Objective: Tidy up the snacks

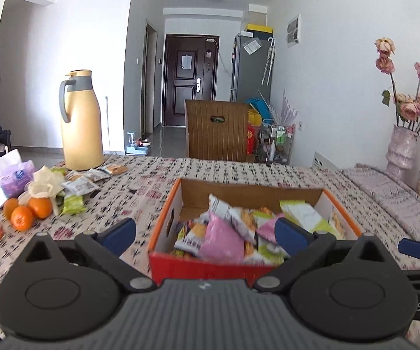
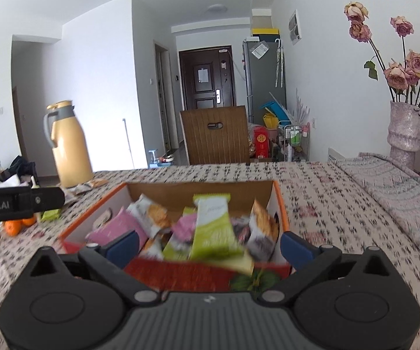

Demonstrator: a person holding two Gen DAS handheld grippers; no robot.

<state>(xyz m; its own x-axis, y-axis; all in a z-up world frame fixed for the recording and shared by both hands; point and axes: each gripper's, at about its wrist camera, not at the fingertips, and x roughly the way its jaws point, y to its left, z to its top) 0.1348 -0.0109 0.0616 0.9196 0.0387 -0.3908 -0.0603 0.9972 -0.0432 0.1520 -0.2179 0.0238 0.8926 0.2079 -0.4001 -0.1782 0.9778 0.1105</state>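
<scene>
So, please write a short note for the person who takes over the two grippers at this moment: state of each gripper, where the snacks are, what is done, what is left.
Left gripper: open, nothing between the jaws.
Right gripper: open, also holds nothing.
Orange box: on the table in front of both grippers, already holds many snack packets.
Left to do: loose packets lie near the yellow thermos and beside the oranges; these should go into the box.
</scene>
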